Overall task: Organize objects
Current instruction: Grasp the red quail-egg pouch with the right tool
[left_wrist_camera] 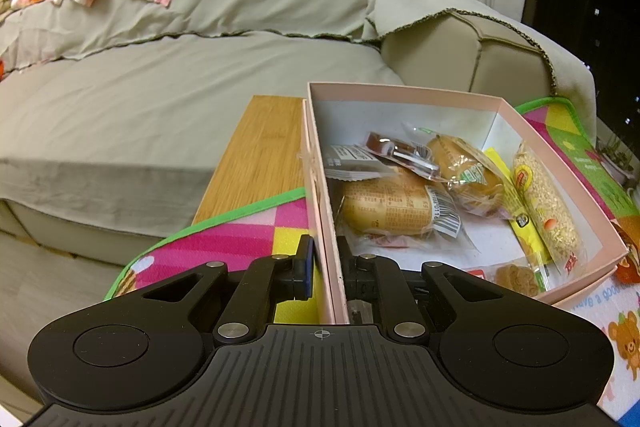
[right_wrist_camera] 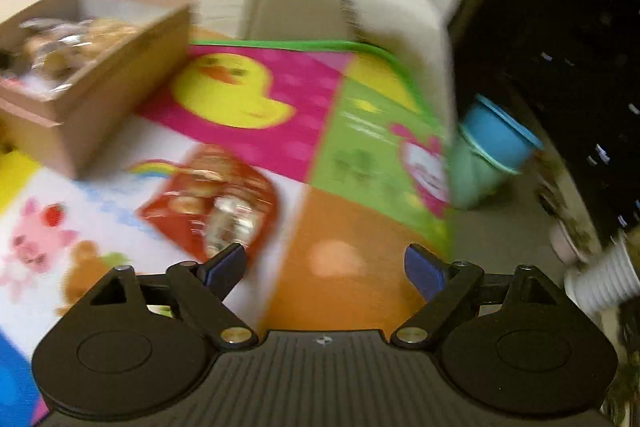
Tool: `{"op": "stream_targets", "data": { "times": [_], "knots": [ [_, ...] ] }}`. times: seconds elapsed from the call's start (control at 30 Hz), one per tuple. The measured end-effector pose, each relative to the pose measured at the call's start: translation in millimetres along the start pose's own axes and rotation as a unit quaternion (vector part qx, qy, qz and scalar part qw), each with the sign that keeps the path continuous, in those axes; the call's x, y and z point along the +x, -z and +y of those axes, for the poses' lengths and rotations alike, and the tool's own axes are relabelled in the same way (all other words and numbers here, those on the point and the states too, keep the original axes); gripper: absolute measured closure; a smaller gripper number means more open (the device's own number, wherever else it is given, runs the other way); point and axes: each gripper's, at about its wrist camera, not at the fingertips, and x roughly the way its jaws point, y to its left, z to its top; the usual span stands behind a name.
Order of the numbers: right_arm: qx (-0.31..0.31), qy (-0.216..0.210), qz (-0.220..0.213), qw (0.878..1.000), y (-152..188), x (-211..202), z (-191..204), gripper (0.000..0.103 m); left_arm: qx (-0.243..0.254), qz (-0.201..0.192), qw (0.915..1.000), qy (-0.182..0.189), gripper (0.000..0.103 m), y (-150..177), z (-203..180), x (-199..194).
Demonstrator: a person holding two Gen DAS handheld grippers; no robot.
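Pink cardboard box [left_wrist_camera: 404, 91] sits on the play mat [left_wrist_camera: 240, 231], already holding wrapped snacks; I keep its near wall pinched in the left gripper [left_wrist_camera: 325, 259] to steady it. Right gripper [right_wrist_camera: 325, 269] hovers wide open and empty, beside 1 red snack packet [right_wrist_camera: 212, 199] lying on open mat, clear of the mat's green edge.

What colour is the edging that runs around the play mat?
Bright green, seen best in the right wrist view along the play mat's far edge.
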Motion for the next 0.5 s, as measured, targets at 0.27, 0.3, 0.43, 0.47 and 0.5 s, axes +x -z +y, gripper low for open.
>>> {"op": "stream_targets", "data": {
  "times": [0.27, 0.3, 0.43, 0.47, 0.5],
  "knots": [
    [0.207, -0.161, 0.025, 0.965, 4, 0, -24, 0.01, 0.0, -0.001, 1.0, -0.002, 0.09, 1, 1, -1],
    [0.213, -0.17, 0.025, 0.962, 3, 3, -19, 0.01, 0.0, -0.001, 1.0, -0.002, 0.09, 1, 0, -1],
    [0.216, -0.159, 0.031, 0.963, -10, 23, 11, 0.01, 0.0, -0.001, 1.0, -0.002, 0.09, 1, 1, -1],
    [0.216, -0.151, 0.03, 0.964, -13, 27, 17, 0.01, 0.0, -0.001, 1.0, -0.002, 0.09, 1, 0, -1],
    [0.211, -0.142, 0.026, 0.967, -16, 31, 21, 0.01, 0.0, -0.001, 1.0, -0.003, 0.09, 1, 0, -1]
  ]
}}
